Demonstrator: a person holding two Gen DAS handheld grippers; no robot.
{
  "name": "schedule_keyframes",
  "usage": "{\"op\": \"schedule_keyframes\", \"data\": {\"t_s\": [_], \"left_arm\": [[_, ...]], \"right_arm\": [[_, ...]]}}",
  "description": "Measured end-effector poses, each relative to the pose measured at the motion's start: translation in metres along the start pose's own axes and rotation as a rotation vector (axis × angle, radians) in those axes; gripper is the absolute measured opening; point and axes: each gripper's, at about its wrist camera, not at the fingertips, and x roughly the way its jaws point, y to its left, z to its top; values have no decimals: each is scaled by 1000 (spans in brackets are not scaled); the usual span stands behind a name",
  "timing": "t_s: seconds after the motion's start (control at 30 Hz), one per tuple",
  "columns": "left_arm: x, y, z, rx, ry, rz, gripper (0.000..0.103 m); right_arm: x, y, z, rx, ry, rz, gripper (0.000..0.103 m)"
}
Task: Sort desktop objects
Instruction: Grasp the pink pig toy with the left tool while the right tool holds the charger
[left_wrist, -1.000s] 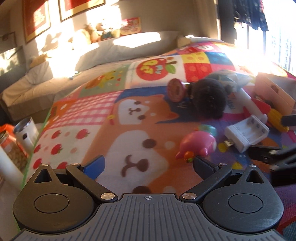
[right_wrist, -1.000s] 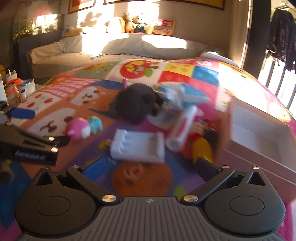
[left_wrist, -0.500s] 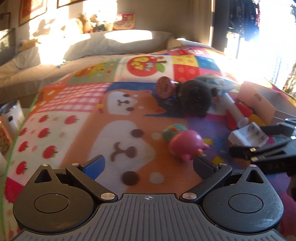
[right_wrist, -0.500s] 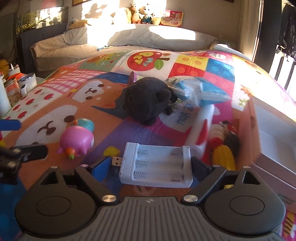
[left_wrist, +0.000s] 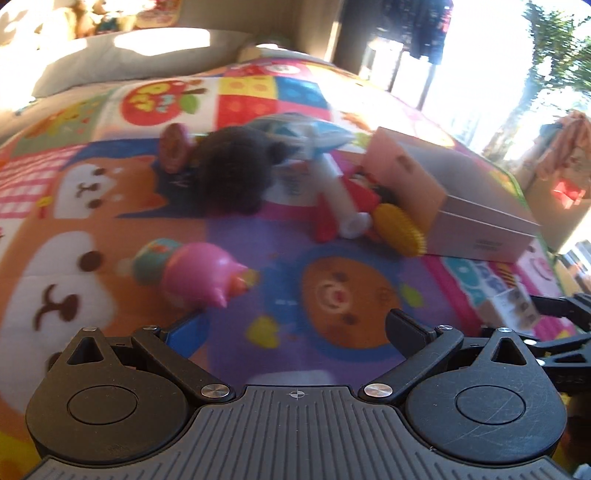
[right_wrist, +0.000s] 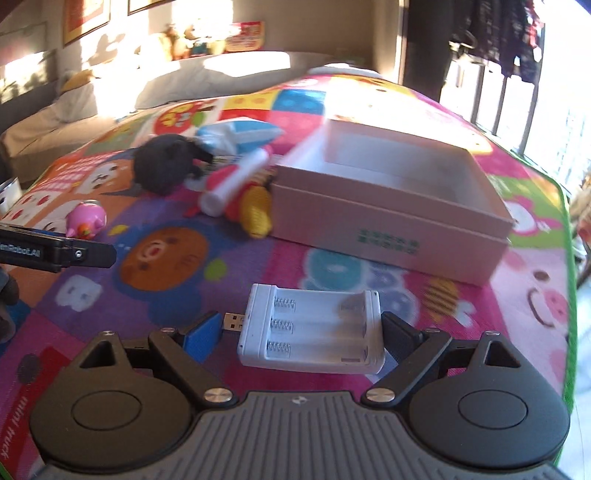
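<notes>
My right gripper (right_wrist: 301, 334) is shut on a white battery charger (right_wrist: 314, 330) and holds it above the mat, in front of an open pink box (right_wrist: 391, 206). My left gripper (left_wrist: 295, 332) is open and empty, low over the mat. A pink pig toy (left_wrist: 195, 273) lies just ahead of its left finger and also shows in the right wrist view (right_wrist: 86, 218). A black plush (left_wrist: 232, 173), a white tube (left_wrist: 340, 199), a yellow corn toy (left_wrist: 400, 229) and a blue-white packet (left_wrist: 303, 133) lie in a heap left of the box (left_wrist: 443, 195).
The colourful play mat (right_wrist: 177, 258) covers the surface; its green edge (right_wrist: 570, 295) runs along the right. A round stamp-like disc (left_wrist: 173, 151) stands beside the plush. Pillows (right_wrist: 207, 81) and bedding lie beyond the mat. My left gripper's finger (right_wrist: 74, 253) shows at the left.
My right gripper closed on the battery charger, lifted it and swung right toward the pink box. My left gripper turned right, so the pig now lies ahead of its left finger.
</notes>
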Motion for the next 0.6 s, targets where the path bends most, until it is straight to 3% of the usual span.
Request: {"op": "schedule_keyframes", "data": {"t_s": [0.1,0.2,0.3,0.37,0.47,0.6], "left_arm": [[-4,-16,-3,76,-19,4,103],[-16,-17,-4,118,-78,116,103],[-21,-3,2,96,-117,226,103],[-15,9,8,62,-100,284,103],[-1,19,14,30,-74,302,103],[17,18,15,70,-55,331,103]], "right_arm": [[1,-7,-4,27,-5,-9,99],[1,-6,-5,42,-17,16,103],[6,-4,-5,51,6,25,103],[8,-7,-5,68,20,37,103],[10,-10,-5,86,29,49,103],[10,-9,-6,86,33,51,103]]}}
